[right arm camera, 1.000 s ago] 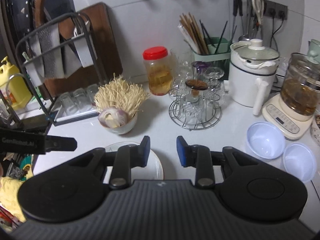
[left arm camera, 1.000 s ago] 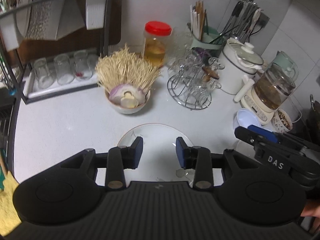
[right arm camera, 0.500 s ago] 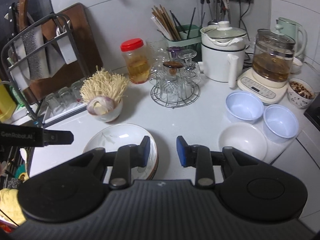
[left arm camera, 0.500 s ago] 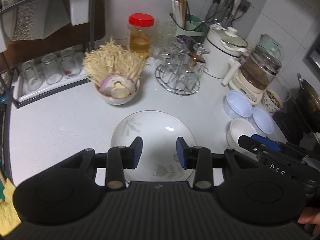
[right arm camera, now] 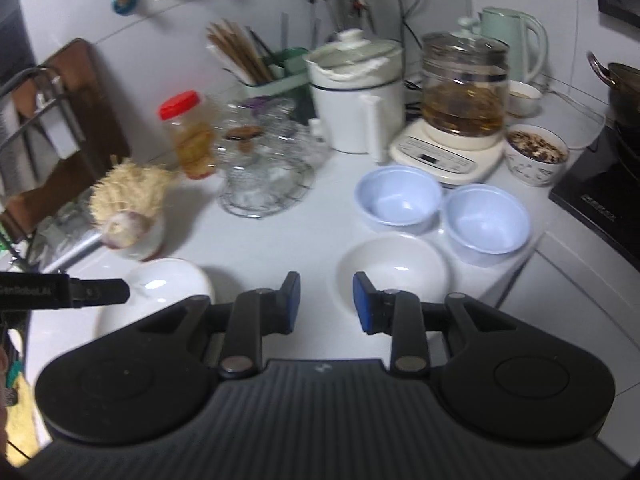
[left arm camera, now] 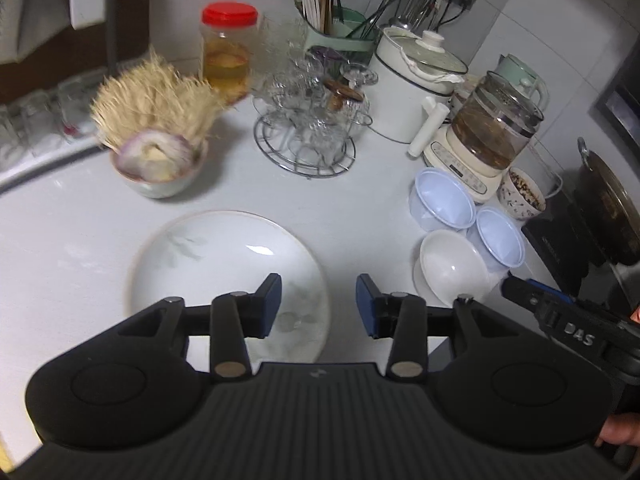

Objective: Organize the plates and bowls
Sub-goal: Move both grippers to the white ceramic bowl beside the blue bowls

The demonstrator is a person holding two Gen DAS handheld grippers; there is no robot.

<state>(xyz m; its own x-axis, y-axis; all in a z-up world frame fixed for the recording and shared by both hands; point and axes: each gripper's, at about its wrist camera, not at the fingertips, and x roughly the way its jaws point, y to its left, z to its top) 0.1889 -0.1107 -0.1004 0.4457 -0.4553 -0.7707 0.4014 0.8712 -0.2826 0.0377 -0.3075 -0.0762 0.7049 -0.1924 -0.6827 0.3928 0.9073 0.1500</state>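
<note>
A white plate with a faint leaf pattern [left arm camera: 224,264] lies on the white counter; it also shows in the right wrist view [right arm camera: 156,292]. A white bowl [left arm camera: 452,264] [right arm camera: 394,276] sits to its right. Two pale blue bowls [left arm camera: 442,200] [left arm camera: 500,236] stand behind it, also in the right wrist view [right arm camera: 400,198] [right arm camera: 486,220]. My left gripper [left arm camera: 319,304] is open and empty above the plate's right edge. My right gripper [right arm camera: 326,300] is open and empty, just left of the white bowl.
A bowl of enoki mushrooms and onion [left arm camera: 156,160] stands behind the plate. A wire rack of glasses [left arm camera: 308,136], a red-lidded jar [left arm camera: 226,52], a white cooker [left arm camera: 412,92] and a glass kettle [left arm camera: 492,136] line the back. The counter edge and a black stove [right arm camera: 600,184] are at the right.
Both grippers have pulled back and swung to the right. The white and blue bowls have come into fuller view. Nothing was grasped.
</note>
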